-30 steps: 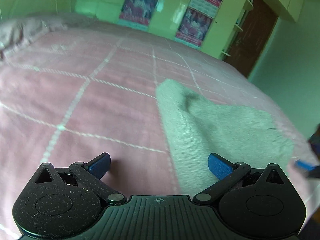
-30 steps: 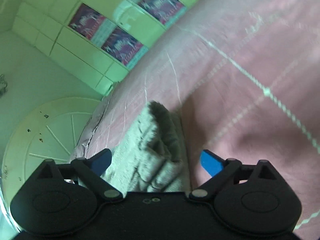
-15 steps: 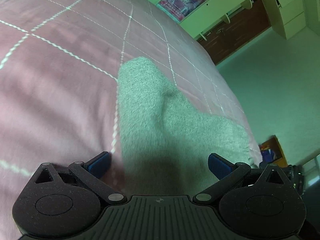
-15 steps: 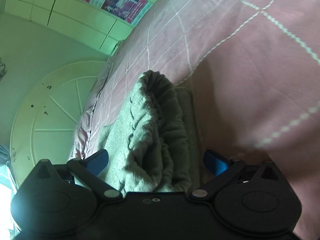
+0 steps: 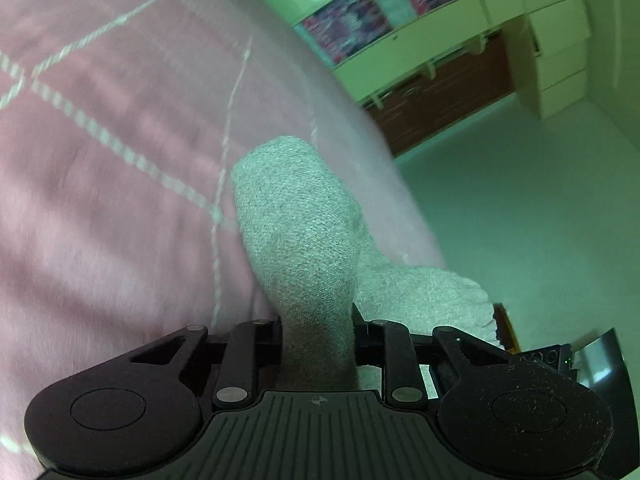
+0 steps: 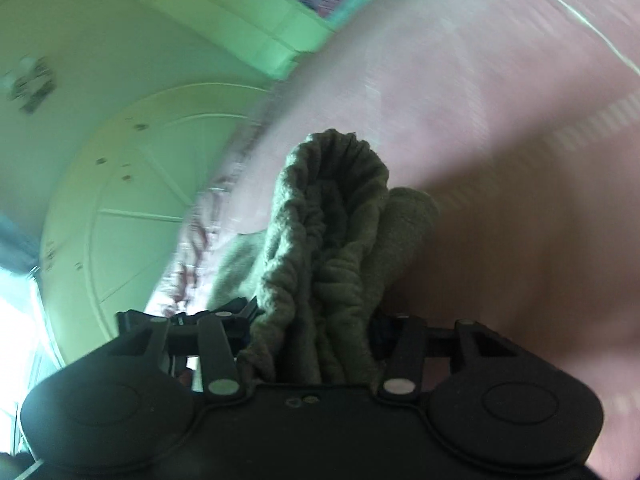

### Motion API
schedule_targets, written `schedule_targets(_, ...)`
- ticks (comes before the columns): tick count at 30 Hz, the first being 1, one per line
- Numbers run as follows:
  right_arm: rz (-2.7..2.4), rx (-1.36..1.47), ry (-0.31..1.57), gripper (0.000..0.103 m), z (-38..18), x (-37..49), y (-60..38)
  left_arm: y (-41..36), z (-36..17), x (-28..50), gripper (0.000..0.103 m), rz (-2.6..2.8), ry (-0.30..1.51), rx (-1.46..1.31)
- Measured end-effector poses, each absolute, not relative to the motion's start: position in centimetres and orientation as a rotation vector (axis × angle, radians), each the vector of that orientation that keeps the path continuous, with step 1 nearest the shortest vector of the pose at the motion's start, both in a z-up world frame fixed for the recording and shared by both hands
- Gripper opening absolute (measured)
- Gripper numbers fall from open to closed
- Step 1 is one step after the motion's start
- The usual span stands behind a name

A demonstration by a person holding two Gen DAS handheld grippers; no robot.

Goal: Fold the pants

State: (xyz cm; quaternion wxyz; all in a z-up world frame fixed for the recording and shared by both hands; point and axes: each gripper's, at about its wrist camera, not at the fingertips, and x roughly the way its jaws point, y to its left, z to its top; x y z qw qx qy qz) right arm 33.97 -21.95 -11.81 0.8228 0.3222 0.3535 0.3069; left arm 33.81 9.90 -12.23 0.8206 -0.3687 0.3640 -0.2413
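I'm working over a pink quilted bedspread crossed by white stitching, green cabinets far behind. Left gripper and right gripper are both clamping the grey fuzzy knit pants, bunching in ridged folds near me on the bed.

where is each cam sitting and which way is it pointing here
Left wrist: rides on the left tongs, looking forward along a grey pants fold over the pink bedspread toward the green cabinets; only its own closed linkage shows.
Right wrist: rides on the right tongs, facing bunched pants, bedspread and a pale door.
Shared: pants, bedspread.
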Motion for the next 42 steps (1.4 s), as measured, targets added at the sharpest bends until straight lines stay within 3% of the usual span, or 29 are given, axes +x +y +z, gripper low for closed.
schedule_targets(8, 0.697, 0.719, 0.709, 0.042, -9.5, 45.9, -19.7, 15.3, -7.3, 42.8, 0.025, -0.461, 0.635, -0.755)
schedule_targets(9, 0.673, 0.758, 0.733, 0.05, -10.5, 47.7, -19.6, 16.1, -8.0, 44.1, 0.028, -0.438, 0.647, -0.775)
schedule_targets(11, 0.545, 0.736, 0.802, 0.089, -13.6, 50.7, -18.9, 17.2, -11.6, 45.9, 0.072, -0.281, 0.721, -0.795)
schedule_targets(12, 0.435, 0.699, 0.845, 0.095, -15.2, 51.4, -18.1, 17.6, -13.4, 46.2, 0.09, -0.215, 0.741, -0.764)
schedule_targets(15, 0.442, 0.643, 0.745, 0.098, -15.6, 50.4, -16.8, 16.5, -14.4, 44.3, 0.091, -0.279, 0.608, -0.626)
schedule_targets(20, 0.457, 0.601, 0.707, 0.097, -14.6, 48.2, -16.9, 15.2, -12.4, 43.3, 0.094, -0.191, 0.598, -0.475)
schedule_targets(21, 0.471, 0.606, 0.642, 0.097, -13.9, 46.8, -17.6, 14.8, -11.3, 41.8, 0.103, -0.117, 0.583, -0.411)
schedule_targets(26, 0.413, 0.433, 0.505, 0.097, -9.7, 37.7, -17.7, 14.4, -5.2, 33.3, 0.103, -0.037, 0.453, -0.216)
schedule_targets(32, 0.406, 0.242, 0.364, 0.097, -7.1, 23.9, -16.5, 9.8, -1.7, 21.7, 0.103, 0.023, 0.343, -0.045)
schedule_targets(42, 0.203, 0.051, 0.287, 0.097, -8.4, 9.5, -13.9, 5.6, 0.4, 6.3, 0.103, -0.051, 0.283, 0.0)
